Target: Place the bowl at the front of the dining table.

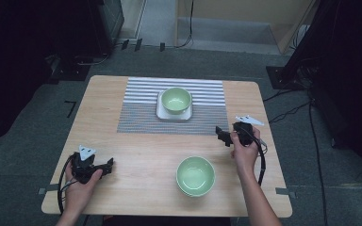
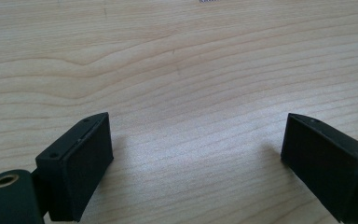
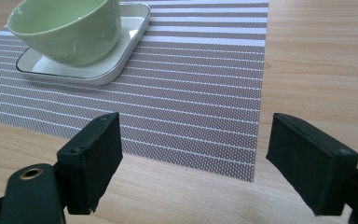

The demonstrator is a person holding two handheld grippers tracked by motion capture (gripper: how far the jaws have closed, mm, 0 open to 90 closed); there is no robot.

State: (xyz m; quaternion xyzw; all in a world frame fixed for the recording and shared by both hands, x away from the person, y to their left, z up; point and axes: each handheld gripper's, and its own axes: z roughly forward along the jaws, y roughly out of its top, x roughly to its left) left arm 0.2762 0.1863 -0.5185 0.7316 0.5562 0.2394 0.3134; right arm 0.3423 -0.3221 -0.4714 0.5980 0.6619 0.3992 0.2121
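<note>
Near striped mat point(image 3: 186, 88) corner, right tool point(image 3: 193, 163) agape, empty; bowl point(image 3: 67, 28) on tray point(image 3: 114, 58).

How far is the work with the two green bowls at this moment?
Done, it seems: one green bowl sits on the white square plate on the striped mat. In hand: nothing. The right gripper is open and empty at the mat's near right corner, facing that bowl; the left gripper is open over bare wood. Left: the second green bowl stands untouched near the table's front edge.
</note>
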